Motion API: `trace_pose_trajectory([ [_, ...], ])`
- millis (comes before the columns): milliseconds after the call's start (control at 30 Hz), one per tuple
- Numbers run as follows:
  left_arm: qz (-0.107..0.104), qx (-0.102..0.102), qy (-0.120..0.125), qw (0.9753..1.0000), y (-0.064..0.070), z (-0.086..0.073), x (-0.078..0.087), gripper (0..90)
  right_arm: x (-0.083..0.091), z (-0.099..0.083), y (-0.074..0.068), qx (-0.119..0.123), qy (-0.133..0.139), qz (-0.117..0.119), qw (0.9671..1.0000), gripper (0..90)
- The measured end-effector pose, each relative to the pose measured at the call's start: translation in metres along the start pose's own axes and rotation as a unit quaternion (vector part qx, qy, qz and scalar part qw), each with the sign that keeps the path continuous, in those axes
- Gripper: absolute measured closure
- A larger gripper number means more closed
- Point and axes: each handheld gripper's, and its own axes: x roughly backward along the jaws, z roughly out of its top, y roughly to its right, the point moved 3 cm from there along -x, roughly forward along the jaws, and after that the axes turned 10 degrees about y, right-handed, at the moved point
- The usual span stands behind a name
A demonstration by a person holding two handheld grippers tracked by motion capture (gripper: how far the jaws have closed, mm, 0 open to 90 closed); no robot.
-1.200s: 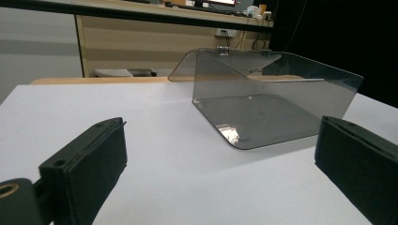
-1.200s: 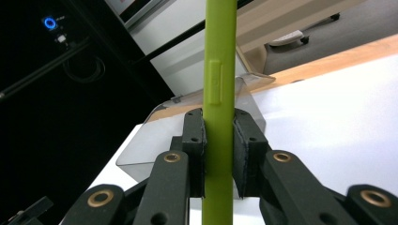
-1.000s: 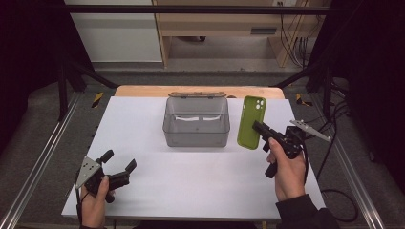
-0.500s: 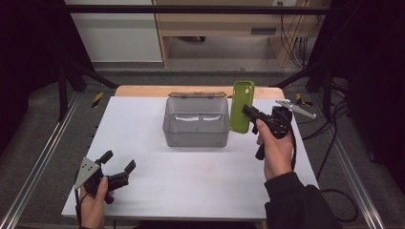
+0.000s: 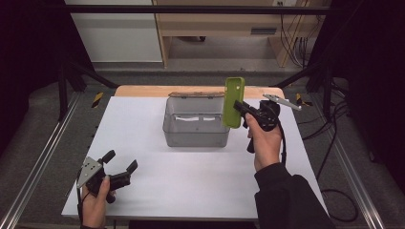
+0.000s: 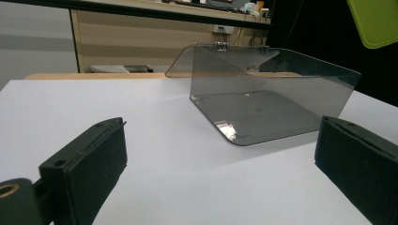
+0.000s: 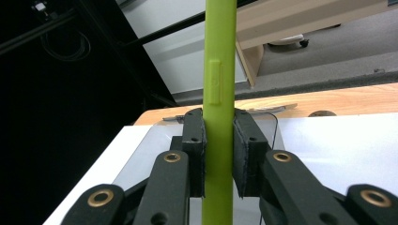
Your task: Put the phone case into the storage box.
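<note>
A lime-green phone case (image 5: 233, 101) stands upright in the air, clamped by my right gripper (image 5: 240, 109) just above the right rim of a smoky clear plastic box (image 5: 195, 122). The right gripper view looks edge-on at the case (image 7: 218, 93), with both black pads pressed against its faces. My left gripper (image 5: 120, 162) rests open near the table's front left corner, nothing between its jaws. From the left gripper view, the box (image 6: 263, 93) lies ahead with its lid tipped back, and a corner of the green case (image 6: 374, 21) hangs at top right.
The white table (image 5: 191, 171) has a wooden strip along its far edge. Metal rails run down both sides of the table. Cables trail off to the right, beyond the table. A cabinet and wooden furniture stand behind.
My right gripper has carried the green case up, away from me and to the left, from right of the box to above its right rim. The left gripper has stayed put.
</note>
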Motion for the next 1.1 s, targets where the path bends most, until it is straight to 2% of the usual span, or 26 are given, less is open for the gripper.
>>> trace_pose_trajectory([
  [233, 0.0, 0.001, -0.001, 1.0, 0.0, 0.0, 0.002, 2.4, -0.012, -0.007, -0.001, 0.003, -0.007, -0.004, 1.0, 77.1],
  [467, -0.001, 0.004, -0.002, 1.0, -0.001, -0.002, -0.001, 2.4, -0.02, -0.011, 0.003, 0.017, -0.009, -0.019, 0.9996, 77.1],
  [800, -0.005, 0.0, -0.009, 0.9999, 0.001, -0.004, -0.002, 2.5, -0.032, -0.019, 0.003, 0.025, -0.02, -0.024, 0.9992, 77.1],
  [1100, -0.004, 0.001, -0.01, 0.9999, 0.001, -0.005, -0.001, 2.5, -0.04, -0.026, 0.006, 0.055, -0.033, -0.04, 0.9971, 77.1],
])
